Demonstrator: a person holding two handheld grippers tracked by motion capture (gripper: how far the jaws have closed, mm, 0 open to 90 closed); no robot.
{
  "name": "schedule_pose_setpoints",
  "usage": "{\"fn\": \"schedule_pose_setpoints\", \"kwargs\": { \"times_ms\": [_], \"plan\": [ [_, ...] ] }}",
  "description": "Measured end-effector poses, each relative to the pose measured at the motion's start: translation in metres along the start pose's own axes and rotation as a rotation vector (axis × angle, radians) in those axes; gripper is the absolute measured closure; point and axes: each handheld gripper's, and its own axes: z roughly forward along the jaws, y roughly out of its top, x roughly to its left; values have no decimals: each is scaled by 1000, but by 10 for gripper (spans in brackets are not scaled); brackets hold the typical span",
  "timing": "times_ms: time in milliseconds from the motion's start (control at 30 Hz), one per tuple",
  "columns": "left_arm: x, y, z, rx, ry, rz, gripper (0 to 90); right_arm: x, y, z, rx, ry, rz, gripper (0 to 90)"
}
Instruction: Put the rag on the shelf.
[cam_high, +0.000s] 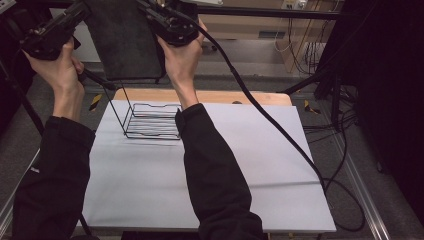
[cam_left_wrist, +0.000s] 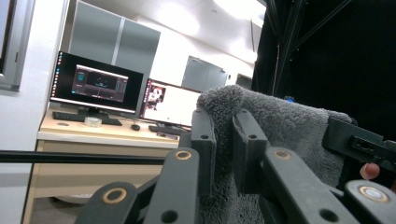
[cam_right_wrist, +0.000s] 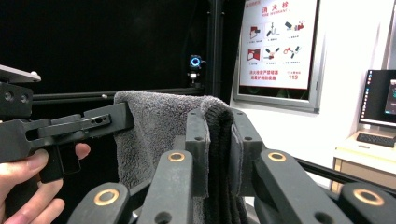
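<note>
Each gripper is nearly closed, its jaws pinching a top corner of the grey towel: the left gripper (cam_left_wrist: 223, 140) on one corner, the right gripper (cam_right_wrist: 218, 140) on the other. The towel (cam_high: 127, 40) hangs spread between them, raised above the table's far edge. Below and just nearer than its hem stands the wire rack (cam_high: 150, 120) on the table (cam_high: 280, 165). The thick pile could slip from the pads if the hands pull apart, and a low hem might catch and tip the rack.
</note>
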Motion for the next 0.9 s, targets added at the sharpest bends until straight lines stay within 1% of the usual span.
{"fn": "schedule_pose_setpoints", "kwargs": {
  "times_ms": [100, 200, 333, 467, 533, 667, 733, 800, 867, 900],
  "plan": [
    [4, -2, 5, 4, 1, 0, 803, -4, -2, 4, 3, -2, -2, 806],
    [11, -6, 10, 20, 16, -6, 802, -7, -6, 9, 14, -8, -4, 806],
    [20, -13, 13, 36, 21, -12, 802, -10, -13, 16, 34, -11, -11, 806],
    [27, -18, 19, 63, 31, 0, 802, -15, -20, 22, 55, -18, -2, 805],
    [30, -20, 21, 72, 34, -5, 802, -17, -23, 24, 63, -22, 4, 804],
    [35, -24, 26, 83, 40, -20, 802, -19, -28, 27, 67, -25, 16, 804],
    [36, -25, 27, 87, 39, -10, 802, -19, -29, 27, 69, -28, 8, 804],
    [37, -25, 28, 89, 37, -12, 802, -19, -29, 27, 72, -31, 6, 805],
    [38, -26, 29, 95, 40, -2, 802, -21, -30, 29, 76, -35, 8, 805],
    [39, -26, 30, 97, 41, -7, 802, -21, -31, 29, 78, -34, 10, 805]
  ]
}}
